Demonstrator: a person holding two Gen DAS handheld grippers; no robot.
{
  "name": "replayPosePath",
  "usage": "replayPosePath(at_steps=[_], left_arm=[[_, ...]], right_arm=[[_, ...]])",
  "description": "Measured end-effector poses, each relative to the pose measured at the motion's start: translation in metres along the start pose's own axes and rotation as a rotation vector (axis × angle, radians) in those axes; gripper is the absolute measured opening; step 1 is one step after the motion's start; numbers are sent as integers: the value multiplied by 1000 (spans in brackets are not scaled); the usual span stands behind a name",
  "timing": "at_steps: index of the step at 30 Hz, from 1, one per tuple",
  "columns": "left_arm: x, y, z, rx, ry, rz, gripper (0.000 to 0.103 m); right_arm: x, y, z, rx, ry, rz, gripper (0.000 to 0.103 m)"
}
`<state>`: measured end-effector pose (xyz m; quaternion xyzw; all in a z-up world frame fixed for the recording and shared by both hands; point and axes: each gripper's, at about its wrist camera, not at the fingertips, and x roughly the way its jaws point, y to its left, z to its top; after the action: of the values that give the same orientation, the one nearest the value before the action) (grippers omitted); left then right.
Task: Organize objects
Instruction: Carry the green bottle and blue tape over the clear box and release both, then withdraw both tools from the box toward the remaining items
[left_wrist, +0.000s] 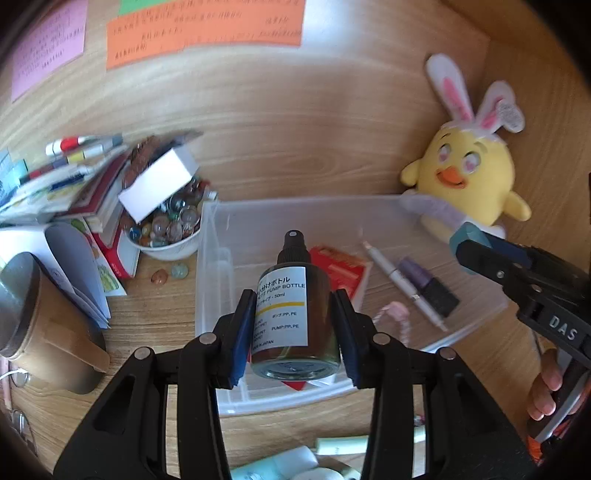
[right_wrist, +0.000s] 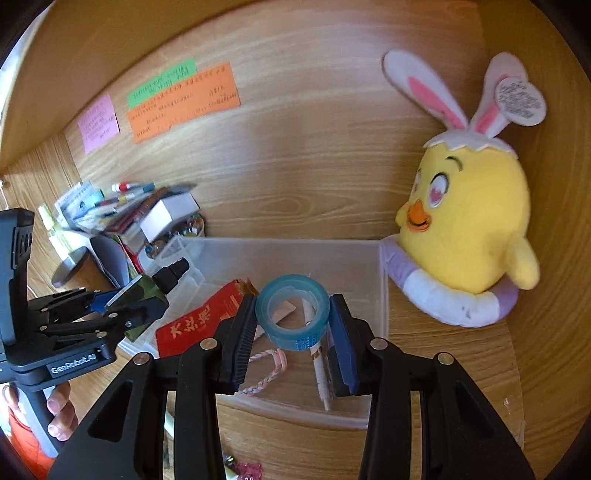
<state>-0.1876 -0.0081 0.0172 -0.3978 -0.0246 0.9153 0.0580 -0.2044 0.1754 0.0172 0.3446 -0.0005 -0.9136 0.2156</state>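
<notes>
My left gripper (left_wrist: 293, 325) is shut on a dark pump bottle (left_wrist: 291, 314) with a white label, held above the near left part of a clear plastic bin (left_wrist: 214, 266). In the right wrist view that bottle (right_wrist: 155, 284) and left gripper (right_wrist: 142, 301) hang over the bin's left end. My right gripper (right_wrist: 293, 325) is shut on a blue tape roll (right_wrist: 293, 312) over the bin (right_wrist: 382, 295); the left wrist view shows it (left_wrist: 471, 240) at the right with the tape roll (left_wrist: 469, 230). Inside the bin lie a red packet (left_wrist: 341, 271), a pen (left_wrist: 402, 284), a purple bottle (left_wrist: 430, 284) and a pink braided cord (right_wrist: 266, 373).
A yellow chick plush (right_wrist: 469, 221) with bunny ears leans in the right corner behind the bin. Left of the bin stand a bowl of glass marbles (left_wrist: 166, 229), a white box (left_wrist: 159, 184), stacked books with markers (left_wrist: 66, 184) and a brown can (left_wrist: 44, 325). Coloured notes (right_wrist: 183, 99) hang on the wooden back wall.
</notes>
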Motion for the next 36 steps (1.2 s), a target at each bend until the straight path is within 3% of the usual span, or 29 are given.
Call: replayPosePath(at_steps=[17, 23, 26, 28, 36], left_arm=[[15, -5, -3, -10, 43, -14, 43], [-1, -14, -1, 3, 0, -26, 61], [-11, -14, 0, 1, -18, -34, 67], [-18, -13, -1, 2, -26, -32, 68], [-48, -6, -10, -8, -68, -10, 83]], right_arm=[[40, 7, -11, -36, 96, 32, 36], [45, 7, -12, -32, 123, 37, 38], [45, 14, -13, -53, 124, 21, 46], [39, 20, -13, -78, 105, -7, 57], [4, 35, -12, -138, 34, -39, 76]])
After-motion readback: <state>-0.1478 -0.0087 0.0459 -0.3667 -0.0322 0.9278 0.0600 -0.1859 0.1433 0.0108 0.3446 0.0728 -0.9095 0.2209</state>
